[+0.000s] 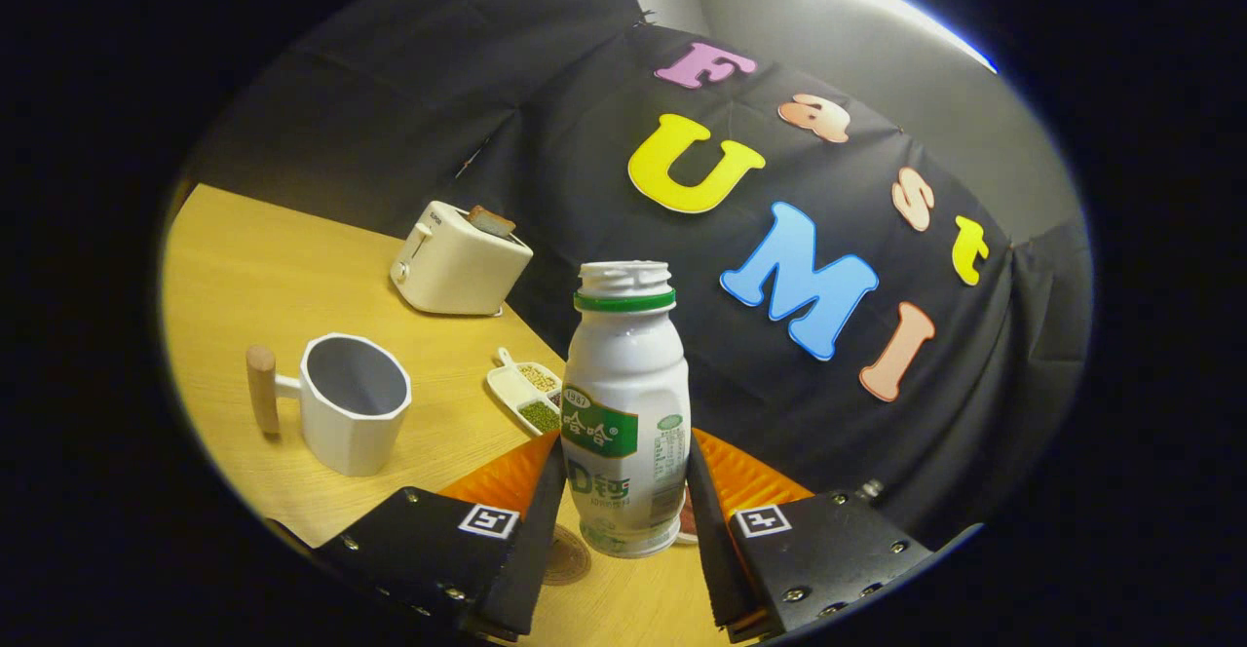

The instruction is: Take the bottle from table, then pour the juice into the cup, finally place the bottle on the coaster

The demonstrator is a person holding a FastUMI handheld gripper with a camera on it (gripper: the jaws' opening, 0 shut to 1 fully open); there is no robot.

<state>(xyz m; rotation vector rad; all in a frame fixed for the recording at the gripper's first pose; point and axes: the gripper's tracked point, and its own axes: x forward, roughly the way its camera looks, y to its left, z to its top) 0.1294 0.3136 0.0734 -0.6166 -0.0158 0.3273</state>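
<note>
A white juice bottle (623, 413) with a green neck ring and a green label stands between my fingers. My gripper (623, 467) is shut on the bottle, one finger pressing each side of its lower body. The bottle leans with the gripper against the slanting wooden table (244, 267), its base just above the tabletop. A round brown coaster (570, 556) lies under the bottle's base on the left, partly hidden by my left finger. The white faceted cup (353, 413) with a wooden handle sits on the table to the left of the bottle, its mouth open and its inside looking dark.
A cream toaster (458, 262) with a slice of bread in it stands at the table's back, beyond the cup. A small white divided dish (526, 394) holding seeds lies between the cup and the bottle. The black cloth wall rises behind the table.
</note>
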